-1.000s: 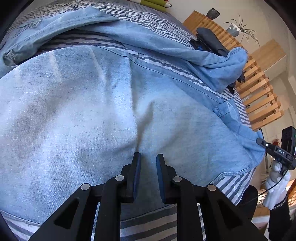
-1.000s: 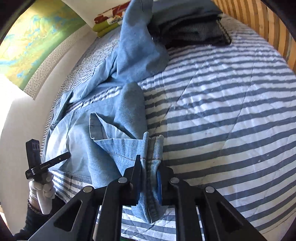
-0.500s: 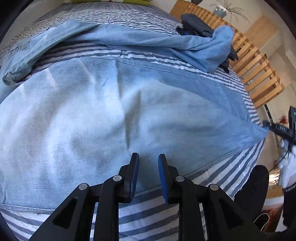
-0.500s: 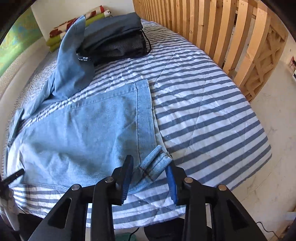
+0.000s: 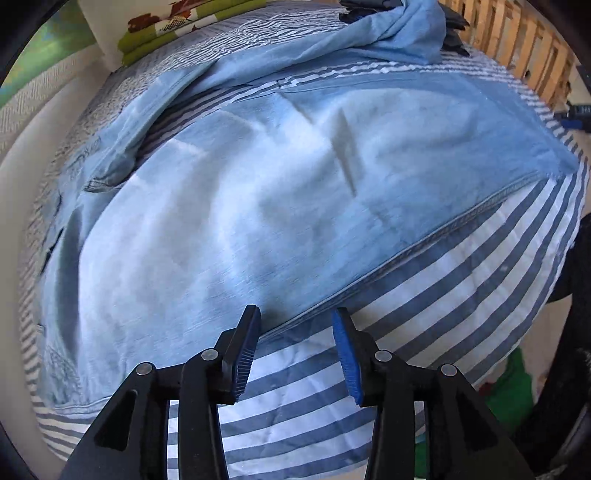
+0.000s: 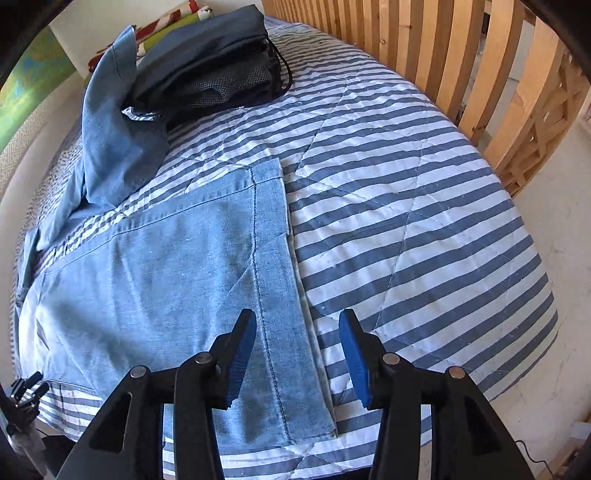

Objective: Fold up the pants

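Note:
Light blue denim pants (image 5: pixel 258 192) lie on a blue-and-white striped bedspread (image 5: pixel 461 288). One leg is spread flat; its hemmed cuff (image 6: pixel 273 288) runs toward me in the right wrist view. The other leg (image 6: pixel 110 140) is bunched up toward the far side of the bed. My left gripper (image 5: pixel 295 350) hovers open over the near side seam of the flat leg, holding nothing. My right gripper (image 6: pixel 297 354) is open just above the cuff edge, with nothing between its fingers.
A dark folded bag (image 6: pixel 218 70) lies at the far end of the bed, partly under the bunched leg. A wooden slatted railing (image 6: pixel 461 66) runs along the bed's far side. Folded green and patterned bedding (image 5: pixel 177 29) sits by the wall.
My right gripper let go of the cuff, opened and drew back; the leg now lies flat. The left gripper opened wider and slid to the leg's near edge.

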`<move>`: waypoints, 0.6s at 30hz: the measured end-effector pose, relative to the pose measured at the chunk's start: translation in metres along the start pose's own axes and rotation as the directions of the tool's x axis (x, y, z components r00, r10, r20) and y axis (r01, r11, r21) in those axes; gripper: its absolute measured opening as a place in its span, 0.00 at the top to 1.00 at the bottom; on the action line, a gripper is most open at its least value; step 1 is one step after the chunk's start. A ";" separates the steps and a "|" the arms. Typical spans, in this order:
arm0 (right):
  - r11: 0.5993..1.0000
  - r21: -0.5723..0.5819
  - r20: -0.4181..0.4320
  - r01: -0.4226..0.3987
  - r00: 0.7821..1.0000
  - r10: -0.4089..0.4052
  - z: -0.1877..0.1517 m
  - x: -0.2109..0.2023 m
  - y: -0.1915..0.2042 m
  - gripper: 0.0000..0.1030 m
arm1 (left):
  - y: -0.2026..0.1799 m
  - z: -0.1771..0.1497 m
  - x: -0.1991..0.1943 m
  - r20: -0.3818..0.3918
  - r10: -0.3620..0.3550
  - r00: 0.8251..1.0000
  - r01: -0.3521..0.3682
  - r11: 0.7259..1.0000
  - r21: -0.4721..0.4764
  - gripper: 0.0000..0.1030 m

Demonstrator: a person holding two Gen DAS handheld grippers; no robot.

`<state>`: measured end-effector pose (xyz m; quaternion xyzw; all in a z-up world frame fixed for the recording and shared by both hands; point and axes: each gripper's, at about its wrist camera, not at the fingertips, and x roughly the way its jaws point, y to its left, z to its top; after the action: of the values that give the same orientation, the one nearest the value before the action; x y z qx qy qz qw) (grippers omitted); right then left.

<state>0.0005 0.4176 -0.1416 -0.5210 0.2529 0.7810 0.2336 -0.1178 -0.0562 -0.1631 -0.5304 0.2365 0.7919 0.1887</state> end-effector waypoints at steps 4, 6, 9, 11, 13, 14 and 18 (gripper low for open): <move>0.991 -0.135 0.042 -0.013 0.999 0.019 -0.008 -0.019 0.040 0.59 | 0.010 -0.011 0.004 0.004 0.123 0.992 -0.123 0.988 0.092 0.57; 0.969 -0.244 0.052 -0.037 0.997 0.051 -0.017 -0.027 0.076 0.59 | 0.012 -0.007 0.010 0.029 0.114 0.993 -0.116 0.988 0.101 0.58; 0.919 -0.386 0.044 -0.074 0.994 0.098 -0.031 -0.030 0.130 0.59 | 0.014 -0.001 0.013 0.034 0.090 0.995 -0.094 0.989 0.112 0.88; 0.888 -0.444 0.002 -0.121 0.991 0.136 -0.042 -0.025 0.159 0.59 | 0.011 0.000 0.013 0.048 0.098 0.994 -0.104 0.987 0.127 0.93; 0.843 -0.513 -0.047 -0.162 0.986 0.161 -0.060 -0.019 0.186 0.59 | 0.010 -0.001 0.008 0.066 0.094 0.993 -0.102 0.986 0.130 0.96; 0.816 -0.551 -0.065 -0.174 0.984 0.166 -0.071 -0.016 0.198 0.59 | 0.012 -0.003 0.003 0.071 0.078 0.994 -0.086 0.989 0.123 0.96; 0.717 -0.681 -0.097 -0.147 0.989 0.111 -0.108 -0.001 0.231 0.59 | 0.018 -0.010 -0.023 0.088 -0.002 0.996 -0.005 0.997 0.080 0.96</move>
<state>-0.0695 0.1728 -0.1414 -0.5704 -0.0125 0.8204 -0.0368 -0.1120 -0.0774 -0.1415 -0.4867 0.2599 0.8046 0.2196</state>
